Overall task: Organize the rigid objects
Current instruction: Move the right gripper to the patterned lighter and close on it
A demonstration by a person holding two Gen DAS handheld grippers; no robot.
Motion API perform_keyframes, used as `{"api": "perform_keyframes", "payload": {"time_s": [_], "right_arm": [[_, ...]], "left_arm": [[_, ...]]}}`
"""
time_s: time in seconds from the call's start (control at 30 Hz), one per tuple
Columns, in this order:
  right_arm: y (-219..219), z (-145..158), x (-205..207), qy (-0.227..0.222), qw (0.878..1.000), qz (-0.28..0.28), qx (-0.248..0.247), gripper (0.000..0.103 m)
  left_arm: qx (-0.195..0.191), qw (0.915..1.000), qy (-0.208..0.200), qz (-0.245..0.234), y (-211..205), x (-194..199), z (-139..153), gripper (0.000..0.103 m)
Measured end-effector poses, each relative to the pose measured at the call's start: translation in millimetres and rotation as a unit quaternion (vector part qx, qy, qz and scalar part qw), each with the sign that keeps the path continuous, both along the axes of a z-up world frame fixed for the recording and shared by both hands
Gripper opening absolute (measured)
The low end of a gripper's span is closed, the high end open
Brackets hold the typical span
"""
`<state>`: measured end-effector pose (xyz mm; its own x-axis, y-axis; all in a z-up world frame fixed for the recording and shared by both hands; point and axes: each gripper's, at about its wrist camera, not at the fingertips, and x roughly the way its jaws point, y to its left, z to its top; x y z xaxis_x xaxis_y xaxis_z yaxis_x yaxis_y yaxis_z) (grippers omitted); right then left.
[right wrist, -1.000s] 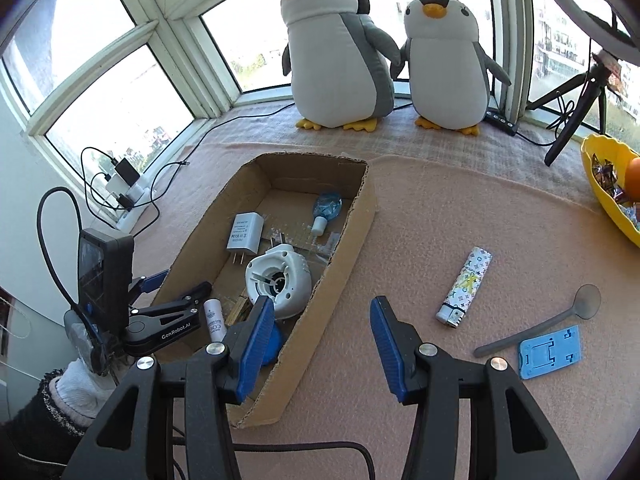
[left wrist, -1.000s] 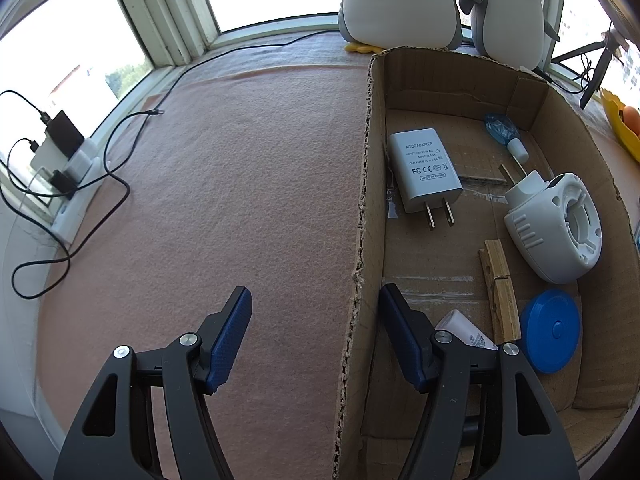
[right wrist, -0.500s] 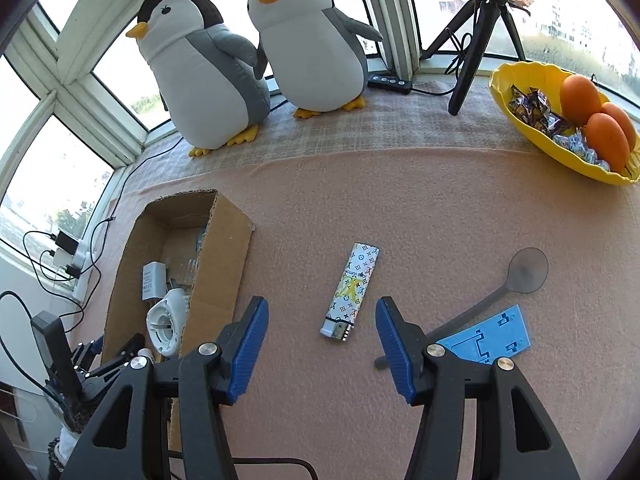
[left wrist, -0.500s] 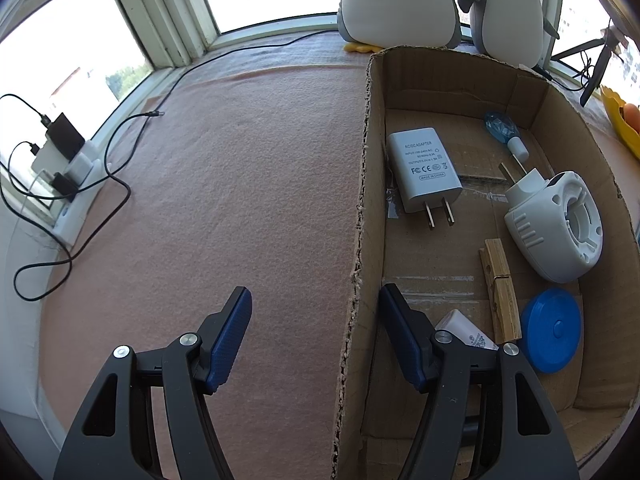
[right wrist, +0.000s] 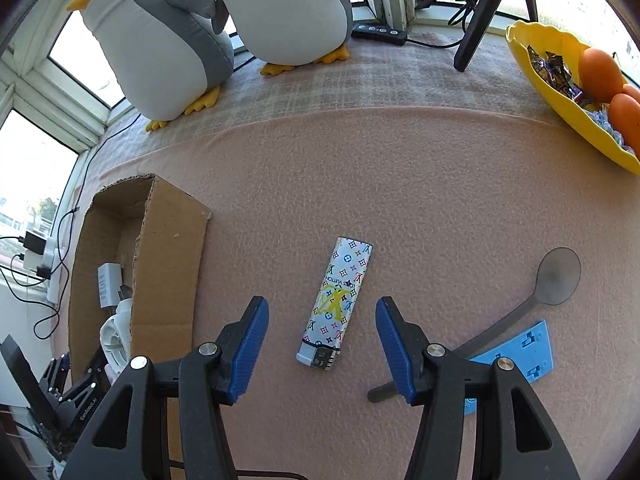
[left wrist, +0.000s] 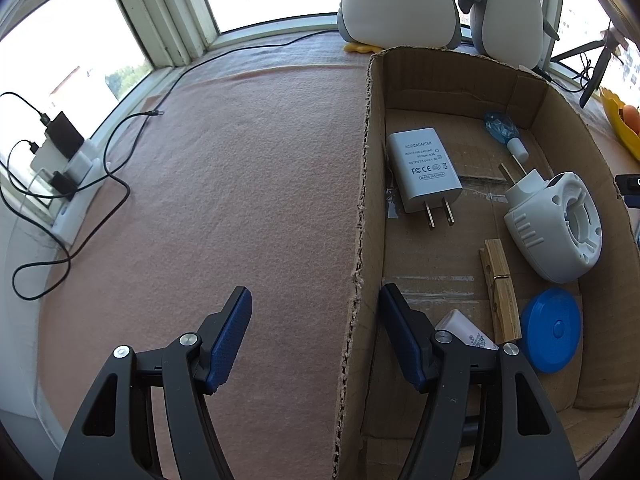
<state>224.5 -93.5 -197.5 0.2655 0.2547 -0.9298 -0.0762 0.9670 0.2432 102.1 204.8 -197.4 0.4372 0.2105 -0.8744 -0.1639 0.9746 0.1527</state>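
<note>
One patterned lighter [right wrist: 338,304] lay on the counter [right wrist: 420,200], long axis running away from the camera, metal end nearest, between the right gripper's [right wrist: 318,346] two wide-apart fingers [right wrist: 246,348], untouched.

Two plush penguins [right wrist: 160,48] stand side by side on the checked cloth [right wrist: 380,76] at twelve o'clock, against the window frames [left wrist: 168,28]. A black tripod leg [right wrist: 476,24] plants at one o'clock, a black power strip [right wrist: 378,33] just left of it. A yellow bowl [right wrist: 560,112] of oranges [right wrist: 600,70] and wrapped sweets sits at two o'clock. Chargers [left wrist: 60,148] with black cables [left wrist: 116,184] cluster at nine o'clock.
</note>
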Motion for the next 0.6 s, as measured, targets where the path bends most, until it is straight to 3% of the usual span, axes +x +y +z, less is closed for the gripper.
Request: {"api": "perform_keyframes", "payload": {"time_s": [0.6], "right_arm": [[5.7, -8.9, 2.9, 0.018, 0.999, 0.005, -0.032, 0.052]], "left_arm": [[-0.002, 1.0, -0.001, 0.001, 0.2, 0.4, -0.1, 0.067]]}}
